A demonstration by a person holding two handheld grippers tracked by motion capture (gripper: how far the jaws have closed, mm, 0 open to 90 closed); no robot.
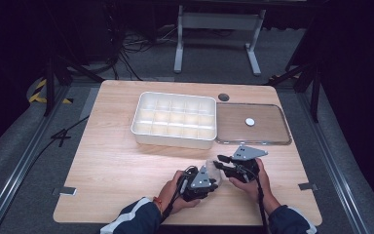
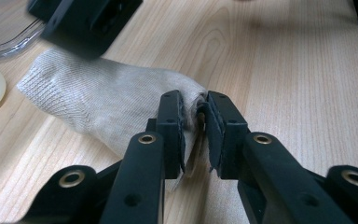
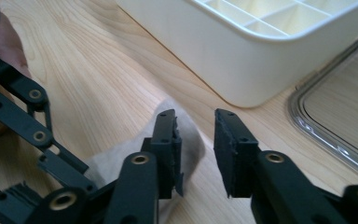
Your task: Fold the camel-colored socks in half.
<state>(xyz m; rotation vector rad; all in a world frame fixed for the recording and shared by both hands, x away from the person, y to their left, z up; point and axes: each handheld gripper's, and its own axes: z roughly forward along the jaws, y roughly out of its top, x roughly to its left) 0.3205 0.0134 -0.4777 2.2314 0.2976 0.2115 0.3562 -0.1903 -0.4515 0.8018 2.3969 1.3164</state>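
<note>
In the high view the sock [image 1: 211, 166] is mostly hidden between the two grippers, a pale scrap at the table's [image 1: 117, 165] near edge. The left gripper [image 1: 213, 184] lies at its near end. In the left gripper view its jaws are almost closed, pinching a fold of the sock [image 2: 107, 107] at that end. From there the knit runs away up and left, its long axis slanting toward a blurred black part of the other gripper, which covers the far end; which end is toe or cuff cannot be told.

The right gripper [image 1: 219, 161] sits just right of the left one. In its own view the jaws stand apart with bare wood showing between them, holding nothing; the sock [image 3: 130, 154] lies under and beside its left jaw, partly cut off by it.

Beyond the right gripper is the tray [image 1: 174, 119], with open tabletop between. Right of the tray, touching it, lies the clear lid [image 1: 253, 124], a white disc [image 1: 250, 122] at its centre.
</note>
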